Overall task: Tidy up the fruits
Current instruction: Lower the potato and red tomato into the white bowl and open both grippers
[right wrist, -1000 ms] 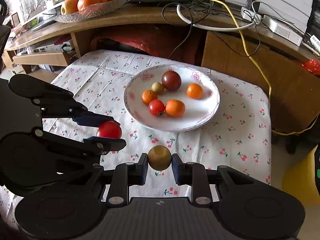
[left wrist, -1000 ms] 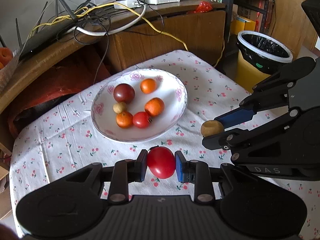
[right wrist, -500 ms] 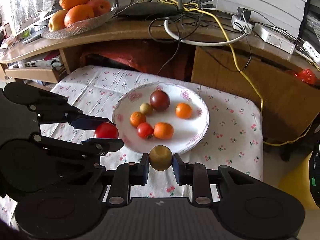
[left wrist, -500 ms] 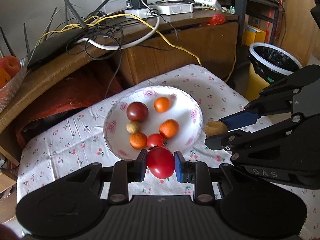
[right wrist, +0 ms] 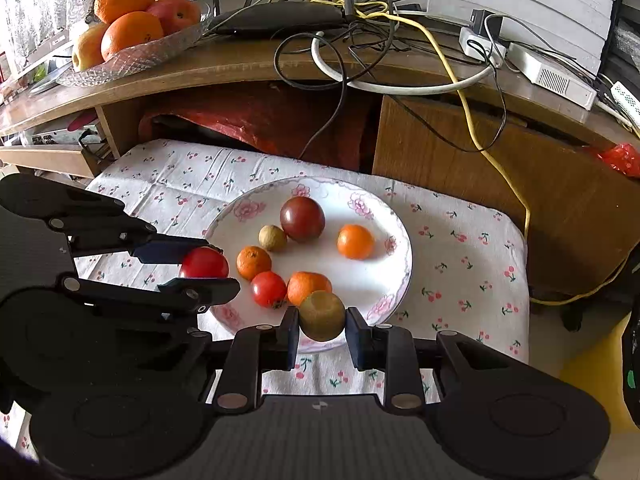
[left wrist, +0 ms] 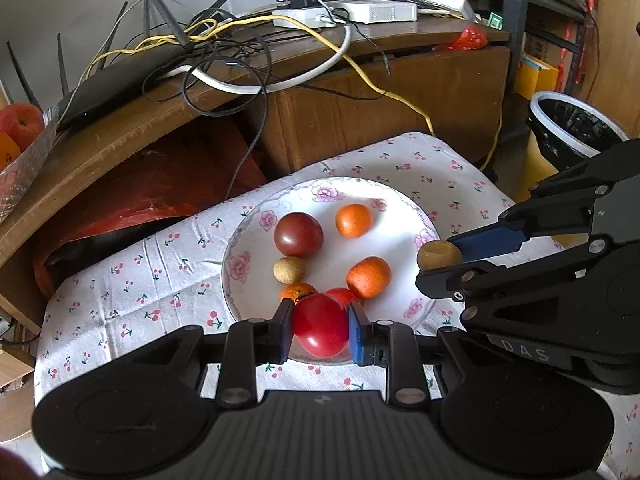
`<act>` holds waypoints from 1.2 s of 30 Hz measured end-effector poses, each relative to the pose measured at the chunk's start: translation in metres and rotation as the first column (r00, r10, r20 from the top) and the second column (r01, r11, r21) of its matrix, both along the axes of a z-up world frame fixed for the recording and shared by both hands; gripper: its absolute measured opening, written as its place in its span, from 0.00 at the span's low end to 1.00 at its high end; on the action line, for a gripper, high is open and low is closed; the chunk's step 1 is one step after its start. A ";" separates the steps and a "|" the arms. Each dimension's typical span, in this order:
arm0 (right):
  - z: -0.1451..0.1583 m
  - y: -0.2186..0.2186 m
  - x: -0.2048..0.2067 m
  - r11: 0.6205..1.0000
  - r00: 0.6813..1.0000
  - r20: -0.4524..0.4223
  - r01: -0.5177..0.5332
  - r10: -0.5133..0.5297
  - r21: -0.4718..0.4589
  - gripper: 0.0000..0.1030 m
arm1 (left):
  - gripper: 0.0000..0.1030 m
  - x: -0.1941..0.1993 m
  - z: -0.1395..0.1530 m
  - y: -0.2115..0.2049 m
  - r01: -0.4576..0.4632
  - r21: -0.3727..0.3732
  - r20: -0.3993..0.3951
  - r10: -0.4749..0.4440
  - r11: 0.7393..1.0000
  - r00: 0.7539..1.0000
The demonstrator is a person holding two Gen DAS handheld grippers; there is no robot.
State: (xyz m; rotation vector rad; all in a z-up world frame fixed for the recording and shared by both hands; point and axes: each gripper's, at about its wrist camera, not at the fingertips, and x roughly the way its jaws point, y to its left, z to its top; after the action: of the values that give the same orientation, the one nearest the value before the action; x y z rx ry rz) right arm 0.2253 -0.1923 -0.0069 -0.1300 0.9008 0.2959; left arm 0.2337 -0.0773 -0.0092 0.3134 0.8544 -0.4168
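A white floral plate point(left wrist: 256, 240) point(right wrist: 396, 248) on the cherry-print cloth holds several small fruits: a dark red tomato point(left wrist: 298, 234), small oranges, a red tomato and a tan longan. My left gripper point(left wrist: 320, 326) is shut on a red tomato point(left wrist: 320, 325) point(right wrist: 204, 263), held over the plate's near rim. My right gripper point(right wrist: 322, 316) is shut on a brown-green round fruit point(right wrist: 322, 315) point(left wrist: 439, 255), held over the plate's near right edge. Both grippers hover side by side above the plate.
A wooden desk point(right wrist: 248, 68) behind the table carries tangled cables, a router and a glass dish of large oranges and apples point(right wrist: 132, 28). A bin with a black liner point(left wrist: 572, 128) stands at the right. A red bag lies under the desk.
Both grippers have moved forward with their fruits, from above the cloth in front of the plate to over the plate's near rim. The fruits on the plate have not moved.
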 end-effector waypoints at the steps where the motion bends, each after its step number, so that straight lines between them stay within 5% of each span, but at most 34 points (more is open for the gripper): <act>1: 0.000 0.000 0.001 1.000 1.000 0.001 0.001 -0.001 -0.001 0.23 | 0.33 0.001 0.000 0.000 -0.001 0.000 0.001 0.001 1.000 1.000; 36: -0.014 -0.003 0.029 1.000 1.000 -0.006 0.010 -0.010 -0.019 0.23 | 0.33 0.029 -0.017 -0.001 -0.035 0.010 -0.008 0.035 0.999 0.999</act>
State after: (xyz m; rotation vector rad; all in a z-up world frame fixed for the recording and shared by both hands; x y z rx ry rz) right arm 0.2545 -0.1949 -0.0213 -0.1422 0.9105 0.2790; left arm 0.2630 -0.0787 -0.0264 0.3055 0.8694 -0.3817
